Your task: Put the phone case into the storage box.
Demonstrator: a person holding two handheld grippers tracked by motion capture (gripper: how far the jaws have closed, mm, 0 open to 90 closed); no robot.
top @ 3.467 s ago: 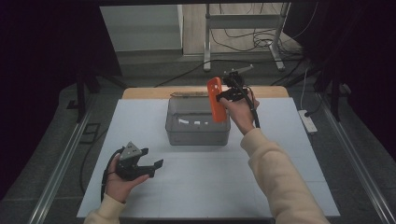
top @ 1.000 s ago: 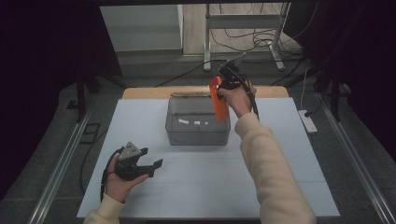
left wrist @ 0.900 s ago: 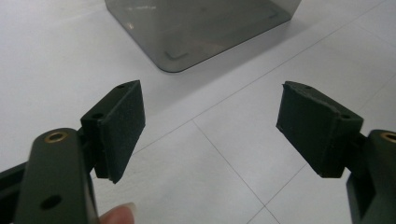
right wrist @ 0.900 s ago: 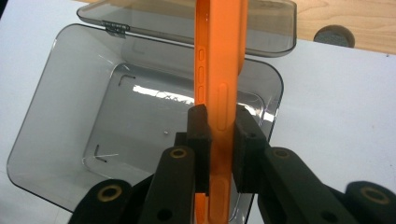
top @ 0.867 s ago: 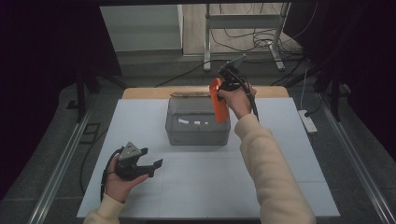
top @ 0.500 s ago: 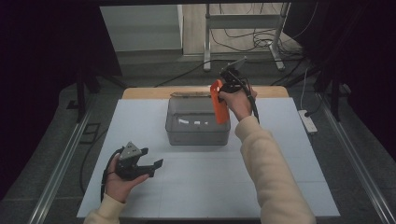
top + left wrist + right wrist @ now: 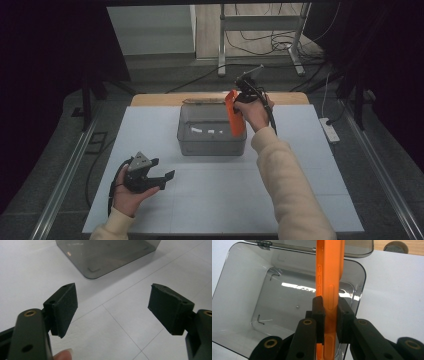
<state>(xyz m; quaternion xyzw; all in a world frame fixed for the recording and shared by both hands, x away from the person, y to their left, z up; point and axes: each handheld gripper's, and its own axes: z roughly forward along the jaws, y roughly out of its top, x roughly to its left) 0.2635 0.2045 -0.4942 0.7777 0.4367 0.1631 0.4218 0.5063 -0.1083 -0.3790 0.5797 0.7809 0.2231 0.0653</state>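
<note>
The right gripper (image 7: pixel 239 102) was clamped tight on an orange phone case (image 7: pixel 329 280), jaws pressing both flat sides, with the case edge-on in the right gripper view and its side button cutouts facing the camera. The case hung over the open grey box (image 7: pixel 186 131), at its right end, lower end pointing down into it; from the right gripper view the case sat above the interior, not touching the floor of the box as far as could be told. The box stood near the far middle of the white table (image 7: pixel 300 170), its hinged lid (image 7: pixel 352 246) swung back toward the far side. Inside looked bare apart from reflections and a couple of small marks. The left gripper (image 7: pixel 159 176) rested low on the near left of the table, well apart from the box, jaws spread wide with nothing between the pads (image 7: pixel 65 305); the left gripper view showed bare table between them and a corner of the box ahead. Progress judgement: pick-up done, lid already open, carry to the box done. Left to do, most likely: lower the case in, release it, pull the gripper clear, and probably close the lid, which the idle left gripper could handle. Call it past halfway, placement not yet made.
</note>
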